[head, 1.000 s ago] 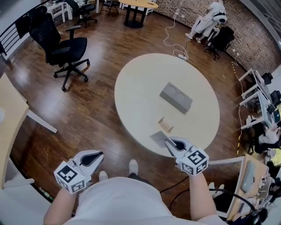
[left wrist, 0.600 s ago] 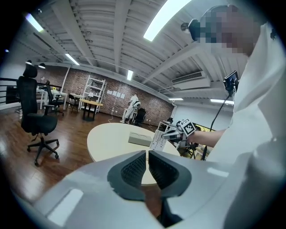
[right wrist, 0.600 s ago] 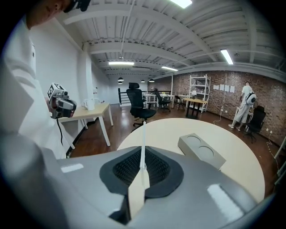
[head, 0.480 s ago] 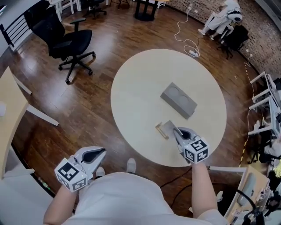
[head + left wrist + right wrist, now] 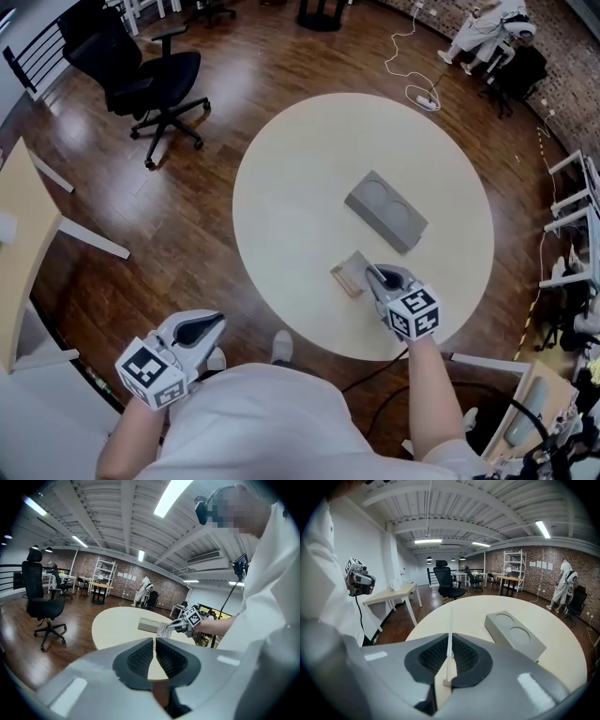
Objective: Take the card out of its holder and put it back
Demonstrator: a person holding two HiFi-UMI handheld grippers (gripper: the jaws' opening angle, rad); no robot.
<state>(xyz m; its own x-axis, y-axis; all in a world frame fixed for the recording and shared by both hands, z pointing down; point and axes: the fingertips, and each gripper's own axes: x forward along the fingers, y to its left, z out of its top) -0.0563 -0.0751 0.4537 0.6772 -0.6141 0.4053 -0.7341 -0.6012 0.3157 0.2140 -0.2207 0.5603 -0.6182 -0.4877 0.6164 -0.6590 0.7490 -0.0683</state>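
My right gripper [image 5: 373, 273] is shut on the grey card [image 5: 357, 265], over the near part of the round table [image 5: 281, 187]. In the right gripper view the card [image 5: 450, 625] shows edge-on between the pads, its lower edge meeting the small wooden holder [image 5: 444, 684]. Whether it sits in the slot I cannot tell. From the head view the holder [image 5: 344, 279] lies just left of the card. My left gripper [image 5: 217, 324] hangs off the table by my body, jaws together with nothing in them [image 5: 154, 643]. It sees the card [image 5: 162, 629] from afar.
A grey block with two round recesses [image 5: 386, 211] lies on the table beyond the holder. A black office chair [image 5: 141, 80] stands at the far left on the wood floor. A light desk [image 5: 21, 244] is at the left, and a cable with a power strip [image 5: 424, 97] lies beyond the table.
My right gripper has carried the card from the table's near edge up to the wooden holder. The left gripper has stayed where it was.
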